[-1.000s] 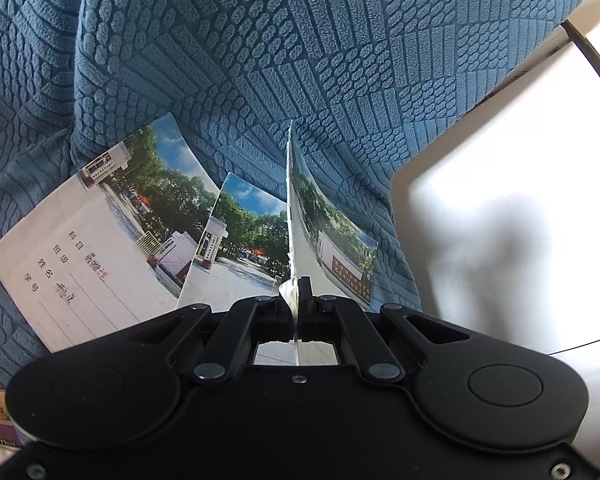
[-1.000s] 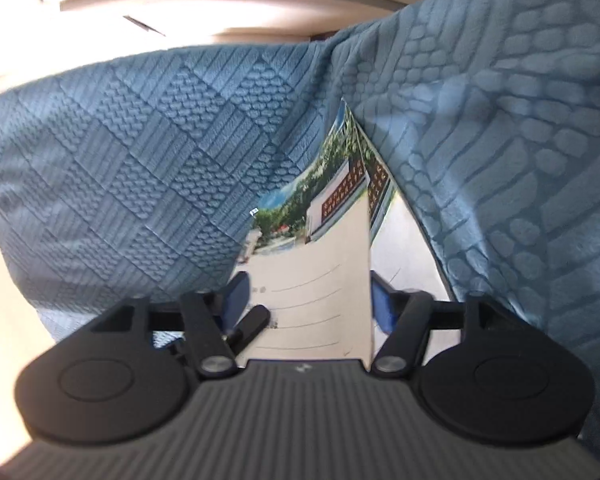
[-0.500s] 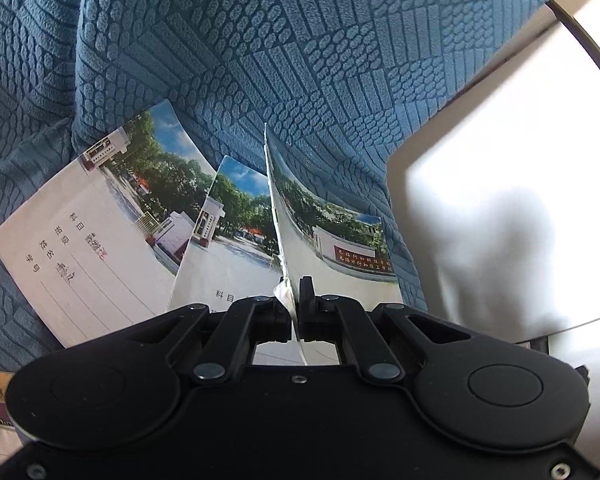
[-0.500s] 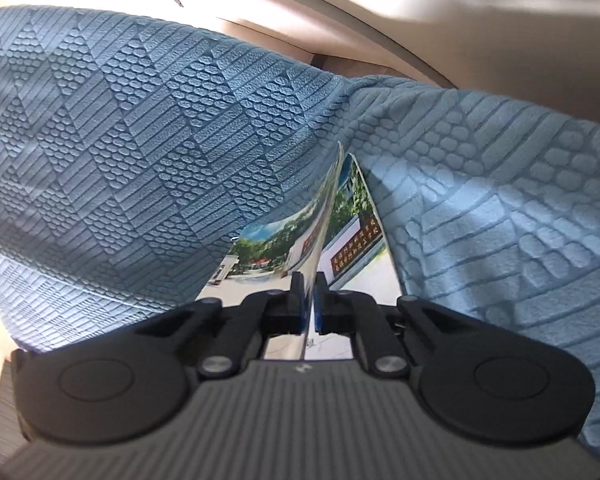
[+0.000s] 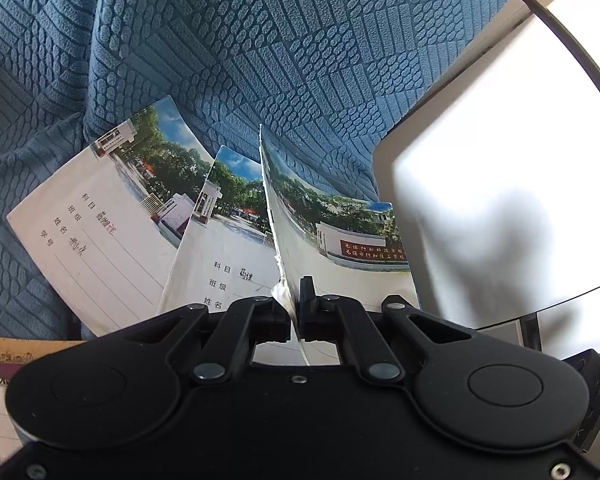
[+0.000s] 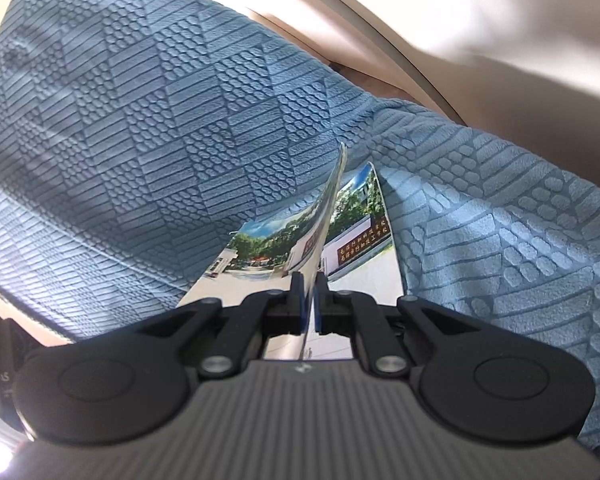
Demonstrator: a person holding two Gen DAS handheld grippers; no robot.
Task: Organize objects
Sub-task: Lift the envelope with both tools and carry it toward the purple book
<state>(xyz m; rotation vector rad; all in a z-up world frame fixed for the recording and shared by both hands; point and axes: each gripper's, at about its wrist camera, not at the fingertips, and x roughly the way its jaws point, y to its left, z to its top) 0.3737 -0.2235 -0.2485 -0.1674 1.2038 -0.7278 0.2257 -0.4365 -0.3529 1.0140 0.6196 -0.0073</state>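
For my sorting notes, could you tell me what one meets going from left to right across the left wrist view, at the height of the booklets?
Blue textured cover → flat booklet with handwriting → second flat booklet → booklet pinched on edge in the left gripper → bright white surface.

The blue cover rises steeply close ahead, blocking forward travel. To the left, two booklets lie overlapped against it. To the right, a white tabletop is bare and open. In the right wrist view, cover folds close in beside a lying booklet.
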